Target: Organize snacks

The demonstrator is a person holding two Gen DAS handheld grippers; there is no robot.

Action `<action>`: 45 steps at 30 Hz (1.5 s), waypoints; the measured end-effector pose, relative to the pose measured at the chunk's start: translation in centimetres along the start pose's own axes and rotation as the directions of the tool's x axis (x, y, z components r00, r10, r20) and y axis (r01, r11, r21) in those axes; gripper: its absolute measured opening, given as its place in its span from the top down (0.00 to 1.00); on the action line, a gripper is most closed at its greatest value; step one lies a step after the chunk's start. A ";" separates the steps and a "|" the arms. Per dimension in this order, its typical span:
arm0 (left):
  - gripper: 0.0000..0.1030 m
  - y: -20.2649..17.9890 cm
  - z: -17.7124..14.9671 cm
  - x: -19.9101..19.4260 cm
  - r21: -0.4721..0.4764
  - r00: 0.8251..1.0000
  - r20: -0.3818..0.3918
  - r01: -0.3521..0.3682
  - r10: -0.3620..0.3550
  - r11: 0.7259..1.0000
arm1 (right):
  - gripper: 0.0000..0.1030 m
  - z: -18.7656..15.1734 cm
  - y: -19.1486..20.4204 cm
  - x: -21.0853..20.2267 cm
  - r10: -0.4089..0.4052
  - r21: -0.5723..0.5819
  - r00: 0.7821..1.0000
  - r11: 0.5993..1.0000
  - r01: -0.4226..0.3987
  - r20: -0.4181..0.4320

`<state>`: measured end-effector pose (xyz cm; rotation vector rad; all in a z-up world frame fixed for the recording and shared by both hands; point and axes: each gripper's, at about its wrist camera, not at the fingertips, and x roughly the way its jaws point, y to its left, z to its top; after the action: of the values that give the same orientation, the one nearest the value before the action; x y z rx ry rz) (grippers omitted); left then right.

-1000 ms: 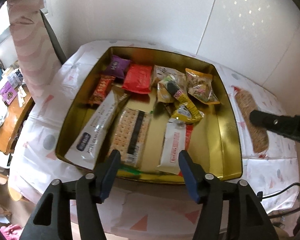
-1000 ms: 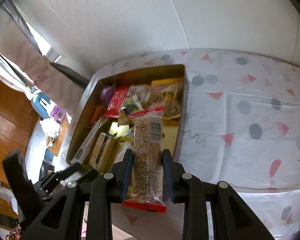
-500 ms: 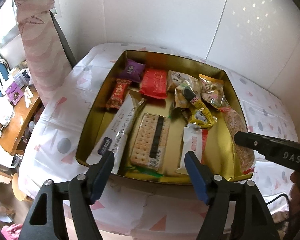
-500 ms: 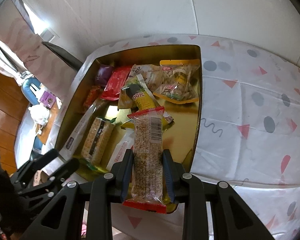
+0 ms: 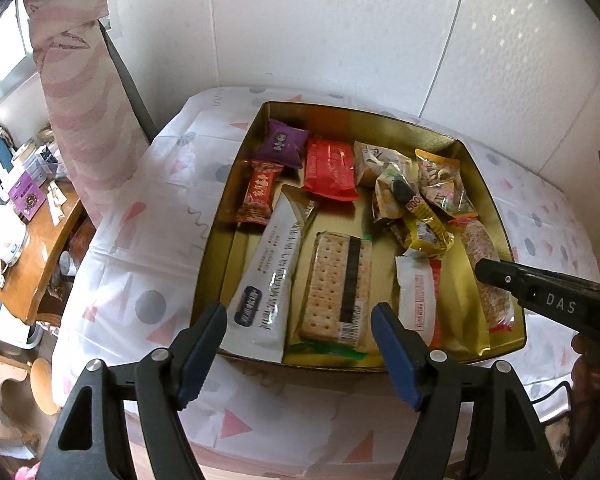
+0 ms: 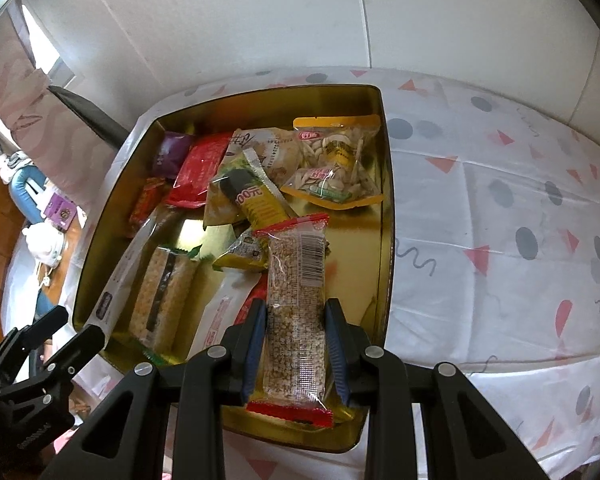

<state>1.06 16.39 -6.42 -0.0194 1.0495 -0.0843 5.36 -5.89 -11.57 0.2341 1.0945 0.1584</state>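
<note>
- Left wrist view: the left hand-held gripper (image 5: pixel 298 346) hangs released and empty over the near rim of the gold tin (image 5: pixel 496 216), its blue pads well apart with nothing between them.
- Same view: the tin sits on the patterned tabletop (image 5: pixel 140 240) and already holds a cracker pack (image 5: pixel 336 284), a long white pouch (image 5: pixel 266 280), a red packet (image 5: pixel 330 168) and a purple packet (image 5: pixel 283 142).
- Same view: along the tin's right wall lies the grain bar (image 5: pixel 486 268), with a black finger of the other tool crossing it.
- Right wrist view: the right hand-held gripper (image 6: pixel 296 344) is clenched on the grain bar (image 6: pixel 298 296), pads pressing its long sides, the bar pointing into the tin (image 6: pixel 386 200) over the bare gold floor at the right.
- Judgement: this is the placing step for the bar. Next it needs lowering flat into that free strip, clear of the yellow packet (image 6: pixel 260 200), then letting go.
</note>
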 end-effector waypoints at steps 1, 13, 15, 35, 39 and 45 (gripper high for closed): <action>0.27 0.1 0.0 0.1 0.002 1.000 -0.001 0.001 -0.001 1.000 | 0.71 0.0 0.1 0.1 -0.004 0.000 1.000 1.000 0.004 0.000; 0.18 1.2 0.4 1.1 0.057 0.999 -0.024 0.040 -0.039 0.998 | 0.70 -1.0 -0.3 -0.6 -0.060 0.106 0.997 0.993 0.054 0.050; 0.18 1.0 0.4 1.3 0.071 0.998 -0.029 0.049 -0.047 0.996 | 0.70 -1.5 -0.5 -0.7 -0.066 0.128 0.997 0.990 0.059 0.049; 0.03 -2.0 -2.6 -3.7 0.102 0.998 0.046 -0.050 0.045 0.994 | 0.65 -6.8 0.6 -5.4 -0.016 0.042 0.994 0.999 0.012 0.111; 0.02 -2.0 -4.3 -5.5 0.089 0.994 0.053 -0.099 0.095 0.991 | 0.63 -8.8 0.8 -6.4 -0.029 0.030 0.994 0.999 0.026 0.102; 0.02 -1.4 -6.5 -8.3 0.072 0.994 0.061 -0.100 0.096 0.992 | 0.60 -11.2 1.5 -8.1 -0.052 0.020 0.992 0.999 0.050 0.113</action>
<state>-8.77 15.80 -2.43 0.0969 0.9875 -0.0336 -8.27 -5.18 -9.06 0.2274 0.9879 0.0887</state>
